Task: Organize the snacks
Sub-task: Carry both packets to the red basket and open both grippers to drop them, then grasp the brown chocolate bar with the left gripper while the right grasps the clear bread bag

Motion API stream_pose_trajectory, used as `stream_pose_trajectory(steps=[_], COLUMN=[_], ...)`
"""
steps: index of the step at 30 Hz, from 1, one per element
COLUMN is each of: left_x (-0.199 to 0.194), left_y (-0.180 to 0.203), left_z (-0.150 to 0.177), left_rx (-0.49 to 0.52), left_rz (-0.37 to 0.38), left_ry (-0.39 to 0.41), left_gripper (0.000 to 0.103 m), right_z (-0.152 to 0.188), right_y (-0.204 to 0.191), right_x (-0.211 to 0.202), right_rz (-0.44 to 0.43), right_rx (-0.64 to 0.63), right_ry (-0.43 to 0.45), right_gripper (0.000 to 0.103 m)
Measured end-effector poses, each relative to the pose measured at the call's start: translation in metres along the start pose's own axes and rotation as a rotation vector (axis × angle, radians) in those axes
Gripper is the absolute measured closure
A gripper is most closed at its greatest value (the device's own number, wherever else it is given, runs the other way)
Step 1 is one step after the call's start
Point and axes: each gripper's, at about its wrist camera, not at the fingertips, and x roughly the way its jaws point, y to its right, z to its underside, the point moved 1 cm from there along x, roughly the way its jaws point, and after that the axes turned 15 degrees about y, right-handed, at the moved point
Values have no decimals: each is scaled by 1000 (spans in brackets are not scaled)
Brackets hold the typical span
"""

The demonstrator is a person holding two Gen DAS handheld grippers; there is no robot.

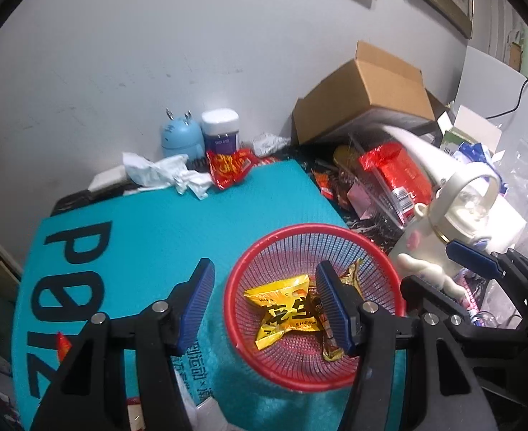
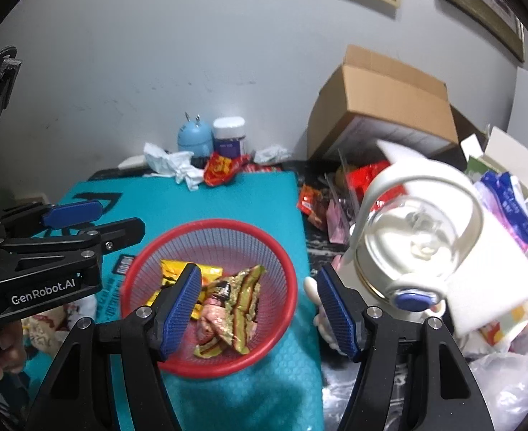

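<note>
Baskets first, since that's where everything's going: in the left wrist view the red mesh basket (image 1: 312,305) sits at about 5 o'clock on the teal mat (image 1: 163,222), right under the left gripper (image 1: 264,305), whose jaws are spread wide with nothing between them. One blue pad hangs over the basket, the other over bare mat. Inside lie a yellow snack packet (image 1: 283,314), crinkly foil with its long axis running roughly 11 to 5, and a gold-brown wrapper (image 1: 336,344) tucked at its 3 o'clock side. The loose red snack bag (image 1: 228,168) lies far up at 12 o'clock, at the mat's back edge, touching crumpled tissue (image 1: 170,176). Looks like the next candidate, and it's straight ahead of this claw, so probably the left one's job.

Right wrist view: the right gripper (image 2: 260,309) is open and empty too, straddling the basket's right rim (image 2: 289,287). Same red bag (image 2: 222,169) shows at 12 o'clock, well apart. The left gripper (image 2: 70,212) pokes in at 9 o'clock. A glossy white kettle (image 2: 418,244) with a clear glass lid crowds the 3 o'clock side, just beside the right pad, so a swing that way could bump it. More red packets (image 2: 312,203) sit off the mat at 1 o'clock, nearer the right claw.
</note>
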Motion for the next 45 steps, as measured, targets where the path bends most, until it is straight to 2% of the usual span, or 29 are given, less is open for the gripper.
stream_pose_trajectory(steps=[14,25,33,45], left_x=[-89,-160,-194,-229], left_y=[4,4,-11,-51], left_z=[-12,2,29,66], left_rx=[-4,-20,-75,-151], left_rz=[-40,-83,-142,-278], left_ry=[125,194,185,152], left_gripper=[45,45,45,45], right_z=[-21,-20,-3,23], right_y=[-18,-43,-70,-123], right_x=[-78,-133,-152,-144], right_rz=[-65,-149,-252,-459], right_rx=[-36,-70,-85,-101], right_ry=[132,208,196,127], right_gripper=[36,33,33,33])
